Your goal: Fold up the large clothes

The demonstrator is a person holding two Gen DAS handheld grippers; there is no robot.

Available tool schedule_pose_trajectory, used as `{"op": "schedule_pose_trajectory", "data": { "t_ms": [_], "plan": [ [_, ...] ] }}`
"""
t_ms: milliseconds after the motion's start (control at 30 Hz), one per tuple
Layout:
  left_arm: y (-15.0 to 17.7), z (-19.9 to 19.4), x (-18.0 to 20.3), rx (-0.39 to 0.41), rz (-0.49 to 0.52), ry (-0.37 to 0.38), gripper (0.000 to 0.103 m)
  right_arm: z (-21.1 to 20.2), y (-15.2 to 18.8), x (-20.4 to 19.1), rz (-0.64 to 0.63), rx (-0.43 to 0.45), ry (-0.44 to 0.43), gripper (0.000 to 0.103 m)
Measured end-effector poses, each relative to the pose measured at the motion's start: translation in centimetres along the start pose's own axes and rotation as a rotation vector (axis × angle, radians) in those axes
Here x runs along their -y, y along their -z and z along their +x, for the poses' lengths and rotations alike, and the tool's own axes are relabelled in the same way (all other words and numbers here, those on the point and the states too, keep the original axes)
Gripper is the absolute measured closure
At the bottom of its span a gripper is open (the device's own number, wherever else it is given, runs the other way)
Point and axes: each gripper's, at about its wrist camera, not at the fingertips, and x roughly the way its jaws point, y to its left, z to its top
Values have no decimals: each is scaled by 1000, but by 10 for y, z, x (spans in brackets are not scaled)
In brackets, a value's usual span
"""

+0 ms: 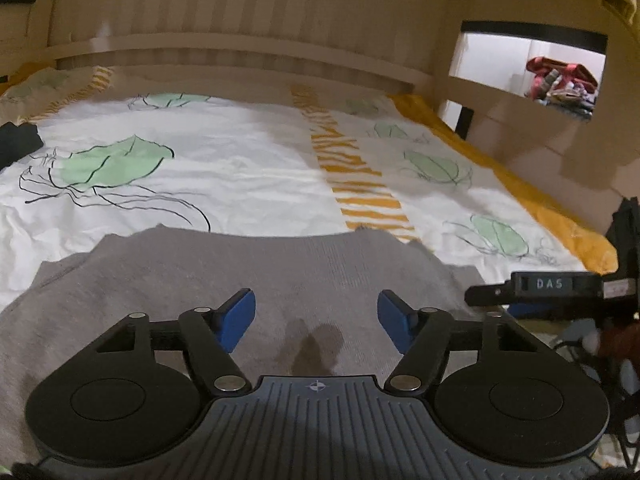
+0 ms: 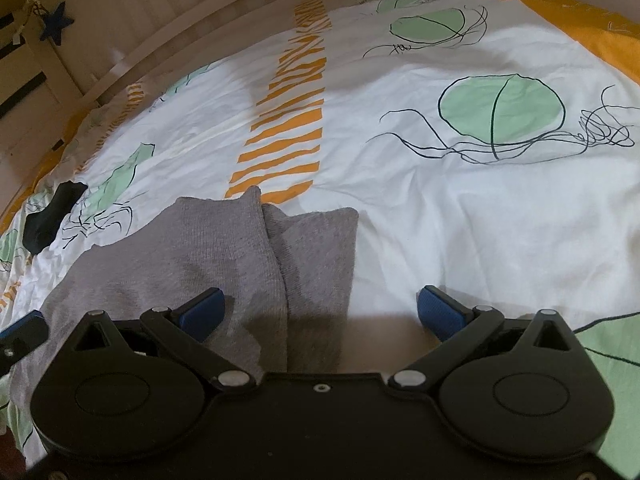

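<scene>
Patterned bedsheet (image 1: 240, 168); grey garment (image 1: 240, 280); right gripper (image 1: 552, 286) labelled "DAS".

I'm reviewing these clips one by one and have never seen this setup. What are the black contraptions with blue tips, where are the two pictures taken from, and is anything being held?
There is no robot here. A person holds a hand tool in each hand, each with two blue-padded fingers and a wide-angle camera looking forward along them. One picture looks out from the left gripper, the other from the right gripper.

Both hover over a bed whose sheet is white with green and orange patterns. On it lies a grey sweater, partly folded; in the right view its doubled edge shows. A small dark cloth lies off to the left.

Both grippers stand open, with nothing between the fingers. The right gripper also shows at the right edge of the left view.
</scene>
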Motion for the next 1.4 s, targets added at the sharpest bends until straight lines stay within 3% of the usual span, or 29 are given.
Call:
{"op": "schedule_pose_trajectory", "data": {
  "t_ms": [167, 233, 567, 633, 767, 967, 1167, 1233, 1300, 1367, 1400],
  "plan": [
    [9, 13, -9, -66, -48, 11, 69, -2, 0, 2, 29, -17, -37, 0],
    [15, 21, -20, -98, -115, 22, 73, -4, 0, 4, 52, -26, -66, 0],
    [8, 32, -42, -9, -370, 103, 74, -7, 1, 21, 223, -69, -260, 0],
    [14, 39, -40, -30, -377, 83, 75, -6, 2, 22, 245, -78, -287, 0],
    [31, 44, -39, -3, -339, 18, 97, 0, 4, 24, 292, -110, -357, 0],
    [30, 42, -46, -3, -376, 42, 98, 6, 6, 25, 333, -151, -412, 0],
    [32, 42, -48, 4, -385, 50, 98, 8, 10, 18, 287, -200, -459, 1],
    [32, 43, -50, 4, -393, 55, 98, 8, 12, 12, 237, -214, -447, 8],
    [33, 43, -50, 5, -395, 57, 98, 9, 15, 7, 193, -221, -408, 38],
    [33, 43, -51, 6, -397, 59, 98, 11, 19, 9, 204, -232, -406, 59],
    [33, 44, -51, 4, -398, 61, 98, 12, 21, 11, 224, -236, -424, 61]
  ]
}}
